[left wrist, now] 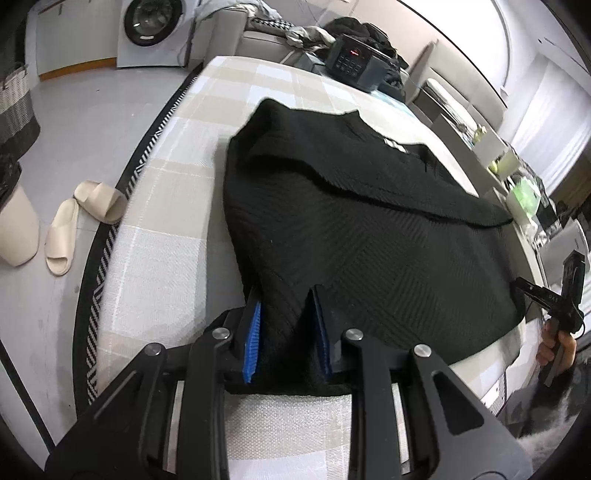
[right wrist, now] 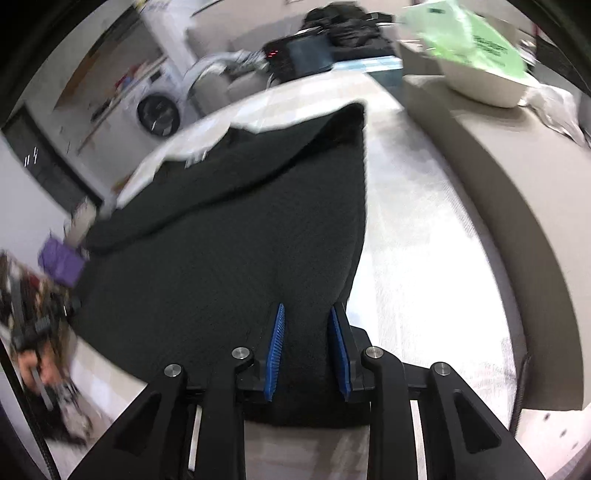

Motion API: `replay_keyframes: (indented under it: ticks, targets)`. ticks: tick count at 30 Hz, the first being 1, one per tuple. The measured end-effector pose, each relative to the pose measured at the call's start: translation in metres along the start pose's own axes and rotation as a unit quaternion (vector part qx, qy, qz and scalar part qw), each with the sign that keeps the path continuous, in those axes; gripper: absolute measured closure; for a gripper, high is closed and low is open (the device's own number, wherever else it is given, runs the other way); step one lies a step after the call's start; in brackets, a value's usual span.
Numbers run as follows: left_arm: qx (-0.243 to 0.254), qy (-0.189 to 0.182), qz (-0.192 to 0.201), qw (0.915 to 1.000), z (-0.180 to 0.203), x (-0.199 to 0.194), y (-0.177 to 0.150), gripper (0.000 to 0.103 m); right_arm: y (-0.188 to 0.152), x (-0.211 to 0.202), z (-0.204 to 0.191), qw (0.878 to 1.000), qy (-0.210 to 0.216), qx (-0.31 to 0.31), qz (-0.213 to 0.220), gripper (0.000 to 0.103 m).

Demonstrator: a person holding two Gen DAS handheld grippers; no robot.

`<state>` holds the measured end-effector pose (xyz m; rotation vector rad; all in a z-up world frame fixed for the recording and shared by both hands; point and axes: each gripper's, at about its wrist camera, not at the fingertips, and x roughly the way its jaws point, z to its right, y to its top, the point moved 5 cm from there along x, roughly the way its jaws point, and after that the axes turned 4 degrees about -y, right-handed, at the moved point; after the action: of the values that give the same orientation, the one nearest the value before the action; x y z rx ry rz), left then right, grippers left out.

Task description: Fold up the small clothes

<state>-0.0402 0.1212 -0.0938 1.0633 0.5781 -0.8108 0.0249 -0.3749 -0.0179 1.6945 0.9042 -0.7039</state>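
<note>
A black knitted garment (left wrist: 362,229) lies spread on the checked bed cover (left wrist: 173,206), with its far part folded over in a ridge. My left gripper (left wrist: 286,299) is shut on the garment's near left edge, cloth bunched between the blue pads (left wrist: 253,332). My right gripper (right wrist: 308,314) is shut on the garment's (right wrist: 236,236) near right edge, cloth between its blue pads (right wrist: 275,350). The right gripper also shows at the far right of the left wrist view (left wrist: 561,299), held by a hand. The right wrist view is motion blurred.
A black box with red digits (left wrist: 354,59) and a clothes pile sit at the bed's far end. Slippers (left wrist: 74,225) lie on the floor to the left. A washing machine (left wrist: 155,29) stands behind. A bowl with a green bag (right wrist: 476,55) sits on the beige ledge (right wrist: 517,177) to the right.
</note>
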Motion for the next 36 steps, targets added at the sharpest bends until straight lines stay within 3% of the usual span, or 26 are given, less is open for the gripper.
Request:
replay_keyframes:
  ticks: [3, 4, 6, 10, 16, 20, 28, 30, 32, 34, 36]
  targets:
    - [-0.001, 0.006, 0.018, 0.9998, -0.001, -0.011, 0.011, 0.075, 0.021, -0.006, 0.007, 0.999, 0.019, 0.026, 0.032, 0.077]
    - [-0.004, 0.001, 0.023, 0.9997, -0.001, -0.014, 0.014, 0.063, 0.027, -0.010, 0.007, 0.998, 0.023, 0.033, 0.046, 0.076]
    - [-0.020, -0.002, 0.036, 0.9991, -0.004, -0.017, 0.029, 0.055, 0.038, -0.012, 0.006, 0.996, 0.043, 0.049, 0.063, 0.059]
    - [-0.054, -0.020, 0.061, 0.9964, -0.009, -0.015, 0.063, 0.055, 0.059, -0.003, -0.003, 0.995, 0.041, 0.056, 0.076, 0.054]
    - [-0.062, -0.040, 0.064, 0.9952, -0.008, 0.013, 0.108, 0.055, 0.082, 0.020, -0.007, 0.990, 0.086, 0.092, 0.062, 0.054]
    - [-0.078, -0.033, 0.035, 0.9958, -0.012, 0.039, 0.117, 0.055, 0.079, 0.031, -0.008, 0.986, 0.118, 0.112, 0.037, 0.054]
    - [-0.067, -0.054, 0.032, 0.9958, 0.000, 0.068, 0.136, 0.055, 0.084, 0.050, 0.009, 0.982, 0.116, 0.145, 0.033, 0.054]
    - [-0.058, -0.059, 0.036, 0.9959, 0.004, 0.071, 0.142, 0.060, 0.092, 0.057, 0.014, 0.982, 0.109, 0.151, 0.037, 0.054]
    - [-0.049, -0.055, 0.035, 0.9967, 0.008, 0.074, 0.148, 0.079, 0.101, 0.062, 0.014, 0.982, 0.107, 0.152, 0.046, 0.055]
    - [-0.048, -0.053, 0.032, 0.9970, 0.009, 0.078, 0.153, 0.088, 0.107, 0.067, 0.016, 0.982, 0.097, 0.156, 0.051, 0.062]
    - [-0.048, -0.054, 0.038, 0.9966, 0.010, 0.080, 0.158, 0.093, 0.112, 0.072, 0.019, 0.980, 0.090, 0.166, 0.058, 0.077]
